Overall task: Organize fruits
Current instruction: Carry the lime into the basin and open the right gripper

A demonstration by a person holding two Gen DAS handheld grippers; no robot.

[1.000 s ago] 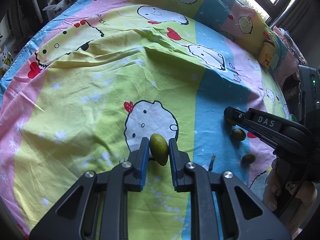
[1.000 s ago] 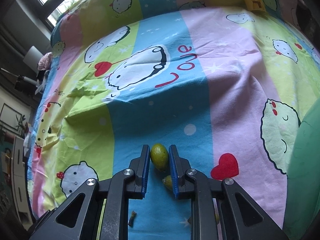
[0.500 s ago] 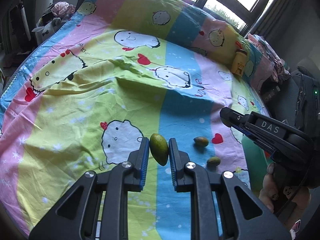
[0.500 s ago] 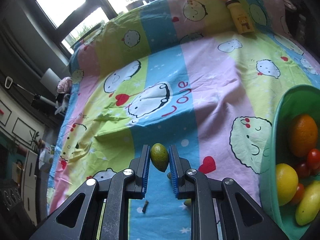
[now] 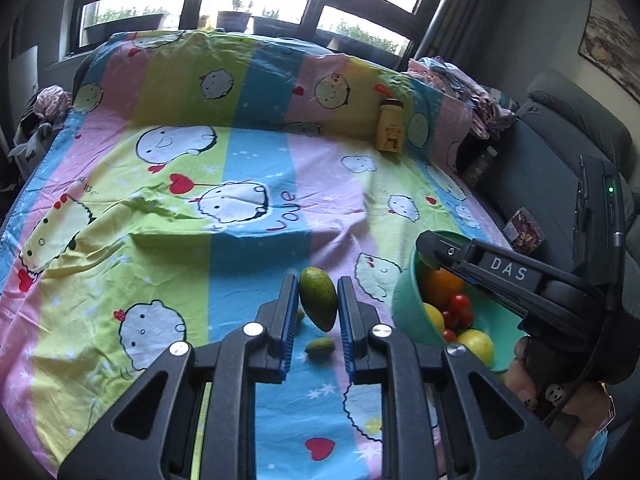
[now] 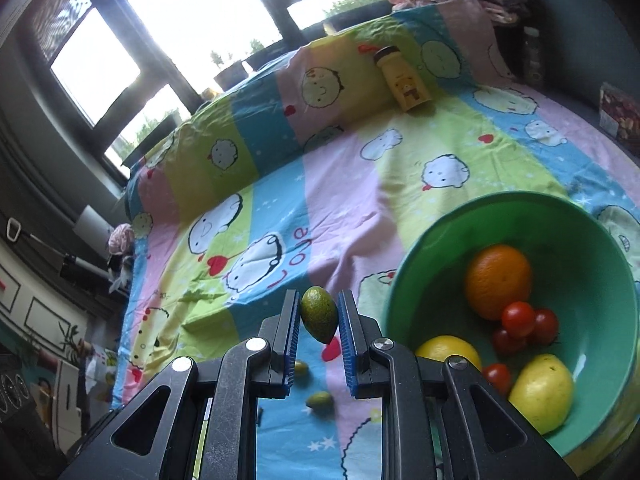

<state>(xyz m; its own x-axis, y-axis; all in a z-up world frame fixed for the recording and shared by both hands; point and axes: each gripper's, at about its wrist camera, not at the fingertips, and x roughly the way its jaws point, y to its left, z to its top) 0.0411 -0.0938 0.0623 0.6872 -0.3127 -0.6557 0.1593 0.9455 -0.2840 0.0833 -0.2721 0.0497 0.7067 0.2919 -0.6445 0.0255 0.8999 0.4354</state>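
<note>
Each of your tongs is pinching a small green fruit across its waist: the left gripper (image 5: 318,300) holds one green fruit (image 5: 318,298) above the striped bedsheet (image 5: 160,200), and the right gripper (image 6: 319,316) holds another green fruit (image 6: 319,314) just left of the green bowl (image 6: 440,232). Judge them as light, firm and smooth-skinned, so they could swivel or slip between the pads (image 5: 289,312); a hold across the widest part with the long axis running along the fingers looks steadiest, and a hard squeeze could bruise them. Two more small green fruits (image 6: 319,400) lie on the sheet beneath your grippers. Your right view looks down into the bowl and shows the orange (image 6: 498,280), cherry tomatoes (image 6: 524,322) and lemons (image 6: 542,390). Your left view hides much of the bowl behind the right tool, but shows your hand (image 5: 532,384) on its handle and the dark sofa (image 5: 560,152) to the far right.
</note>
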